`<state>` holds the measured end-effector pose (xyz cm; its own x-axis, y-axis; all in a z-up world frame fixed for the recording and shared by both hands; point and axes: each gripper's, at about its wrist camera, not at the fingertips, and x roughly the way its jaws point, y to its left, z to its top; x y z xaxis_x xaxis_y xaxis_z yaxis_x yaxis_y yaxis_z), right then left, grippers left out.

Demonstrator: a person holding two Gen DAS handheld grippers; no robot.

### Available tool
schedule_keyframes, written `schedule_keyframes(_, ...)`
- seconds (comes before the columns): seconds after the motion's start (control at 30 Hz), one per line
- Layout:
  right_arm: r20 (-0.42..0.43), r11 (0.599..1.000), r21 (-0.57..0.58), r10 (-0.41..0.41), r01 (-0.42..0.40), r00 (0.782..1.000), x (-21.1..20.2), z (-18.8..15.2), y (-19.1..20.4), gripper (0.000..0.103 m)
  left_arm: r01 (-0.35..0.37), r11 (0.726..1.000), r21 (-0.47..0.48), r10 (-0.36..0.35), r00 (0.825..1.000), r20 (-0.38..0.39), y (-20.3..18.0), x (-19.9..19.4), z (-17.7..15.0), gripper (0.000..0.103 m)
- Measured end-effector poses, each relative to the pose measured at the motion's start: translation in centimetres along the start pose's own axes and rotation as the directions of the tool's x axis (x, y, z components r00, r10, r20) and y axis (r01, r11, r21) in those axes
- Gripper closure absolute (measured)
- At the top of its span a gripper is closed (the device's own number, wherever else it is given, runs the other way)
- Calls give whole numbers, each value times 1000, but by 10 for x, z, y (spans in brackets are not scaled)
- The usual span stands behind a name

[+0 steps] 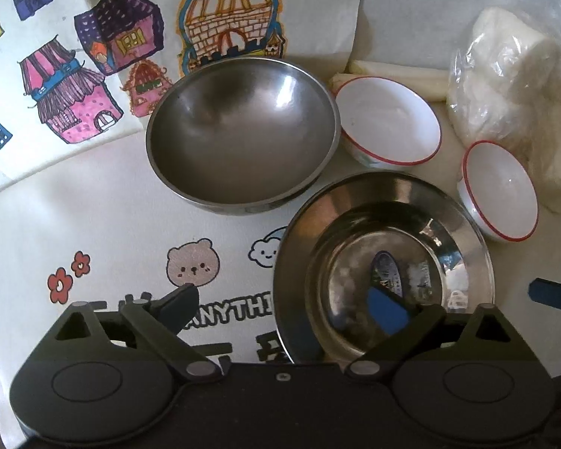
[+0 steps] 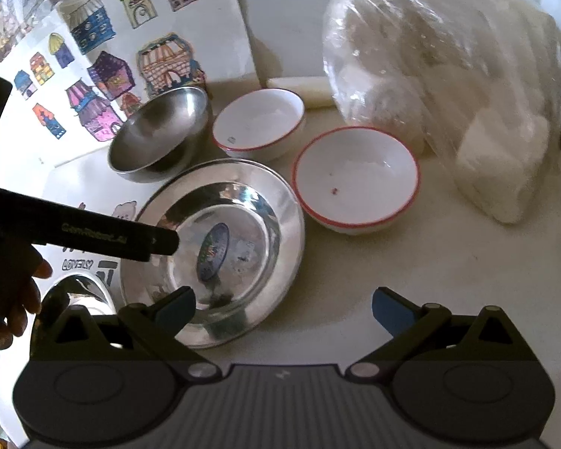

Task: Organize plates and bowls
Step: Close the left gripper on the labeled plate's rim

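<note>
Four dishes sit loose on the tabletop (image 2: 411, 262) and none is nested yet, so by my reading the sorting has barely begun. Nearest, the left gripper (image 1: 286, 305) hangs with jaws spread wide across the near-left rim of the steel plate (image 1: 385, 273), one finger outside on the printed cloth (image 1: 93, 232), the blue-padded one over the plate's well; nothing is pinched. In the right wrist view, the right gripper (image 2: 282, 308) is also wide open and empty, left finger over the plate's near rim, right finger above bare tabletop. Another shiny rim peeks in at the near left of that view, half hidden by the person's hand (image 2: 15, 299); what it is I cannot tell.

Farther out, the near white bowl (image 2: 356, 179) with its red rim stands just right of the plate, close to its edge, possibly touching. Beyond, the steel bowl (image 1: 241, 131) sits tilted on the cloth, close beside the far white bowl (image 1: 387, 119). Left to do, I judge: pair the white bowls, and settle the steel bowl and plate.

Room is tight on the right, where the plastic bag (image 2: 467, 93) crowds both white bowls. Open tabletop lies near right; the cloth at left is clear too.
</note>
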<state>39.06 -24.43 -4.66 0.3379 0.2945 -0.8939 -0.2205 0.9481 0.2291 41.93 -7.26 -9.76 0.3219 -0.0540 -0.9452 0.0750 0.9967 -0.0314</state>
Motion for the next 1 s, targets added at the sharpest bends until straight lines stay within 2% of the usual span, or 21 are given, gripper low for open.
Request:
schedule_keyframes(0.17,10,999,-47,1,-1,1000,3,2,7,6,8,1000,2,-8,1000,-5,-2,-2,0,14)
schedule_keyframes(0.43,-4,999,-48,-10,9,1000,7,3,10,24,30,999,-25,-31,999,-32,-2,-1,1,31)
schedule_keyframes(0.53,-11,999,-45,-10,10,1000,8,2,10,35,50,998,-41,-51,998,-38,-1,-1,0,46)
schedule_keyframes(0.6,-15,999,-44,-14,14,1000,8,1,10,41,67,996,-58,-69,997,-46,0,-1,0,61)
schedule_keyframes(0.8,-37,1000,-6,25,-25,999,8,-2,6,73,79,992,-96,-83,996,-44,8,-3,-4,72)
schedule_keyframes(0.9,-45,1000,12,22,-21,999,6,-3,5,74,84,991,-105,-90,995,-47,13,-5,-7,78)
schedule_keyframes(1.0,-51,999,44,35,-32,998,4,-5,0,78,99,988,-115,-105,993,-52,19,-7,-10,79)
